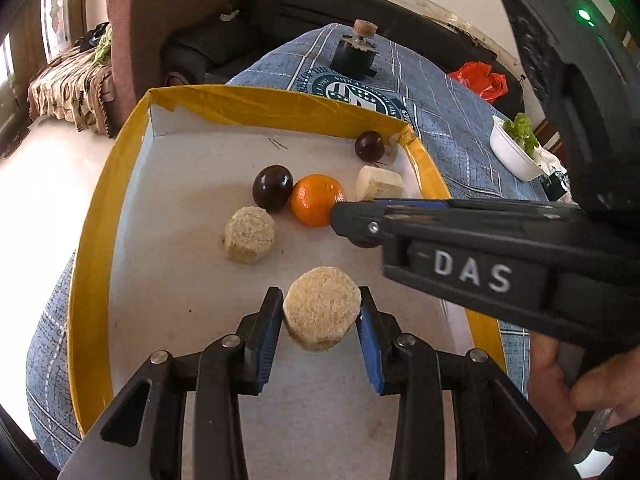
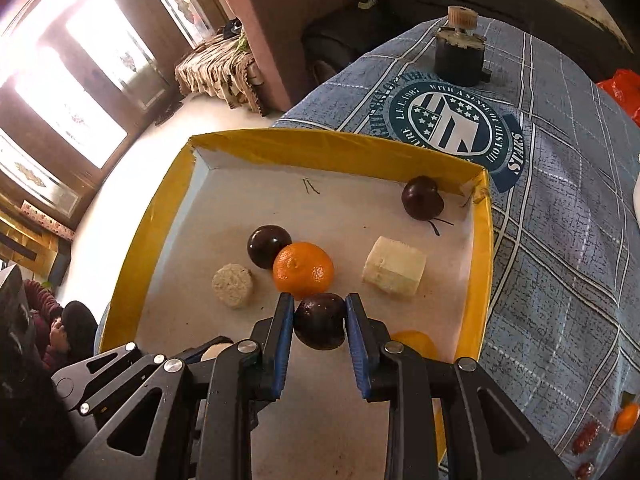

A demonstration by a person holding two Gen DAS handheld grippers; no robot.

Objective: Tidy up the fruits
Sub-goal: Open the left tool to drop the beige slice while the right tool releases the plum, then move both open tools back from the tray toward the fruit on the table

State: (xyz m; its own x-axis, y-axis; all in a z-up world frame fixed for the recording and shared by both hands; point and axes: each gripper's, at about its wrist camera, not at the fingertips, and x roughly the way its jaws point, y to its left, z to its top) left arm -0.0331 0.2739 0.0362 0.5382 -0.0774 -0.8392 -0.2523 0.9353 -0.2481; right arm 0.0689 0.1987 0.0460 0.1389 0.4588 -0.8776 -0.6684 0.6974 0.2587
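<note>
Left gripper (image 1: 320, 308) clasped a pale, crumbly round slice (image 1: 321, 313) above the yellow-rimmed tray (image 1: 100, 216); right gripper (image 2: 319, 314) gripped a glossy dark plum (image 2: 320, 321) beside the orange (image 2: 303, 274).

I found the tray (image 2: 132, 248) floor bare along its left side and far-left corner, giving clear passage there. At centre frame, a dark plum (image 2: 269, 246), an orange (image 2: 303, 274) and a crumbly round piece (image 2: 233, 285) sat clustered, the plum touching the orange. A pale block (image 2: 394, 272) and a second plum (image 2: 423, 197) crowded the upper right. In the left wrist view, the right gripper (image 1: 340, 220) barred the right side.
</note>
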